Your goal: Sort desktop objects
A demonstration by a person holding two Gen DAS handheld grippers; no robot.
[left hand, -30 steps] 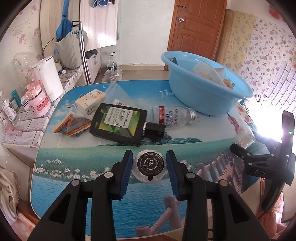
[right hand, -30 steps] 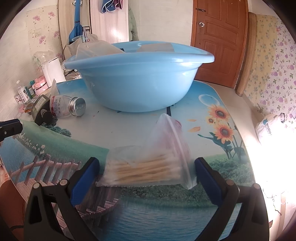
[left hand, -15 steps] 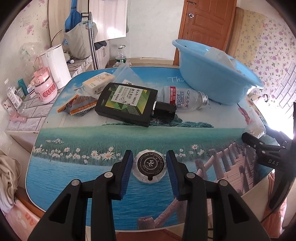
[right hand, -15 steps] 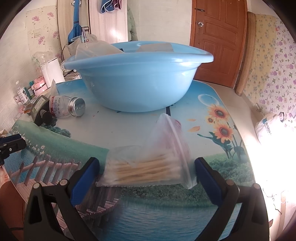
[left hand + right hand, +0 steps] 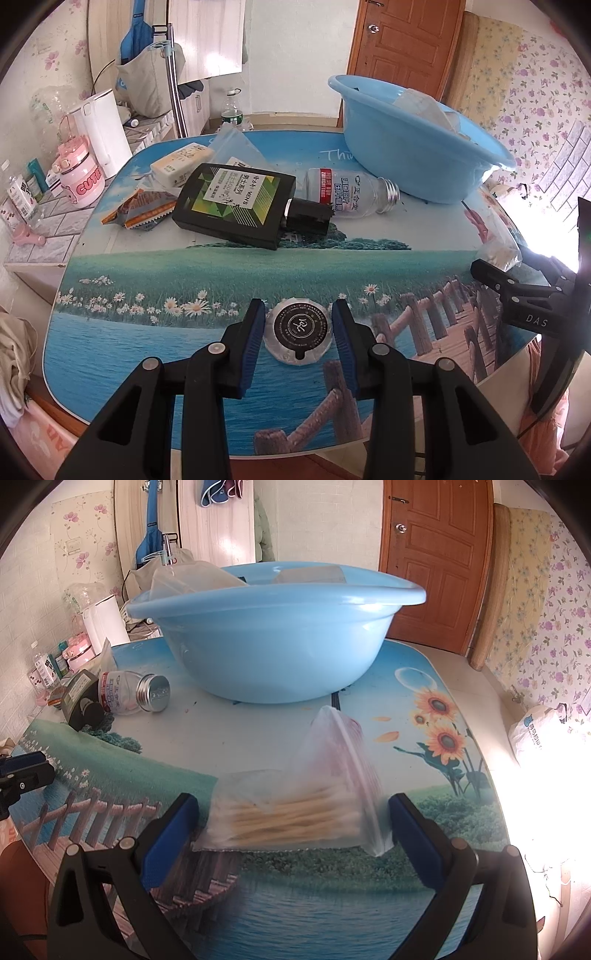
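My left gripper (image 5: 298, 338) is shut on a round black-labelled puck in clear wrap (image 5: 297, 335), held above the table's near edge. My right gripper (image 5: 293, 819) is open, its blue pads on either side of a clear zip bag of cotton swabs (image 5: 295, 808) lying on the table, not touching it. The blue basin (image 5: 273, 635) stands behind the bag; it also shows in the left wrist view (image 5: 417, 144) with clear packets inside. A black boxed men's bottle (image 5: 236, 203), a clear medicine bottle (image 5: 351, 190), a snack packet (image 5: 142, 214) and a cream packet (image 5: 183, 164) lie mid-table.
The table (image 5: 221, 273) has a printed landscape top. To its left, a tiled counter (image 5: 48, 229) carries a white kettle (image 5: 101, 133) and a pink cup (image 5: 79, 181). The right gripper's body shows in the left view (image 5: 535, 306). A wooden door (image 5: 432, 561) is behind.
My left gripper has drawn back and up with the puck, so the table items look farther away. The right gripper has stayed open around the swab bag.
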